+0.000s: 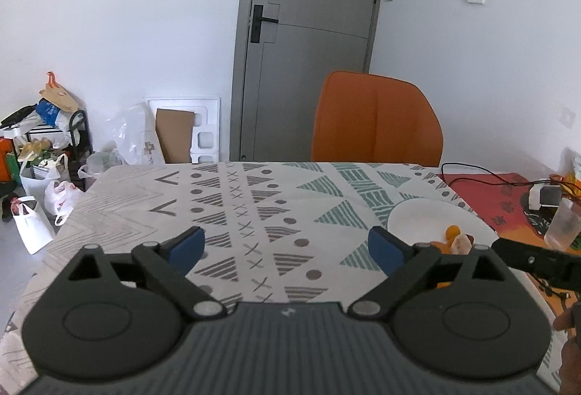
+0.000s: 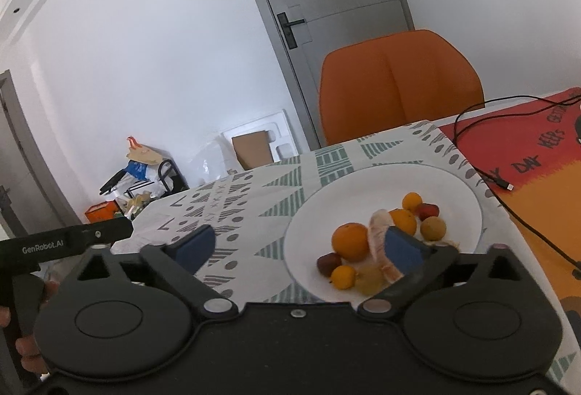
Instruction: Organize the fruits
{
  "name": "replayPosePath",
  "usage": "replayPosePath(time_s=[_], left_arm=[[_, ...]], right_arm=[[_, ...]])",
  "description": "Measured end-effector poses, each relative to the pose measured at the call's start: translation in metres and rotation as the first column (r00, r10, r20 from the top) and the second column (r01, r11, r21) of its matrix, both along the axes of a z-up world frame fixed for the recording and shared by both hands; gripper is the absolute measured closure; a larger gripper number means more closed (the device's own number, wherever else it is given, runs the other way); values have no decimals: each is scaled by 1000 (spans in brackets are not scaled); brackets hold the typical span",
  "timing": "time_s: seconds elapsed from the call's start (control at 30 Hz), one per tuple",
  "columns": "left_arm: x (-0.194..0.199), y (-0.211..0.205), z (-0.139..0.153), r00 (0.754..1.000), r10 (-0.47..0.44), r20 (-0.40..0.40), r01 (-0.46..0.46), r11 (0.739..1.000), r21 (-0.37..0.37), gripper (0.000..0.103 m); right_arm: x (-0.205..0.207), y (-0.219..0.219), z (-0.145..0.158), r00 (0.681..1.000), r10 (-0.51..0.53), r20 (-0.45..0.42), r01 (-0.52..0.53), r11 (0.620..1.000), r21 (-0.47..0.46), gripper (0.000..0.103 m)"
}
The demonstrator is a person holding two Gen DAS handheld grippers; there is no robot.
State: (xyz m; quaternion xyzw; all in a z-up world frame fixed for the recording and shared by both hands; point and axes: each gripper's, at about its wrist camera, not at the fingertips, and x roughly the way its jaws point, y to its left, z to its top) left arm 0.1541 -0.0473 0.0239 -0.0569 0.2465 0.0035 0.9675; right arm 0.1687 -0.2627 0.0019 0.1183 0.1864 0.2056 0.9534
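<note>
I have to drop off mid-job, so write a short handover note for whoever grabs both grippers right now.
Left gripper: jaws open, holding nothing, over the patterned tablecloth left of the plate.
Right gripper: jaws open, holding nothing, its right pad in front of the banana.
White plate holds all visible fruit: a large orange, the peeled banana, small orange fruits, dark red ones and pale yellowish ones, in a loose pile.
Done: fruit appears gathered on the plate; none is visible on the cloth.
Left: unclear; perhaps sorting the pile by kind.

1 plate [image 2: 468,209], approx 9 fruits [image 2: 350,241], 2 grippers [image 1: 287,248], 1 chair [image 2: 399,86], 1 cable [image 2: 486,173]
</note>
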Motion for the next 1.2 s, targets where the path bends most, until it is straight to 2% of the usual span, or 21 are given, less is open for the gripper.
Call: replayPosePath(time_s=[0.4,0.63,0.73,1.0,1.2], left_arm=[[-41,22,9,1000,15,-10,-15,1000,-4,2],[-64,30,12,1000,25,-2,-25,1000,12,0],[-75,30,11,1000,4,-3,-4,1000,24,0],[-94,33,8,1000,5,-15,-4,998,62,0],[-101,38,3,1000,11,-24,-9,998,63,0]], right_arm=[[-24,15,13,1000,2,-7,-3,1000,-24,0],[-46,25,20,999,-21,31,23,998,-63,0],[-56,28,23,998,-28,58,31,998,-51,0],[-73,38,26,997,-18,81,28,993,-116,0],[-82,46,19,997,-25,78,39,984,-173,0]])
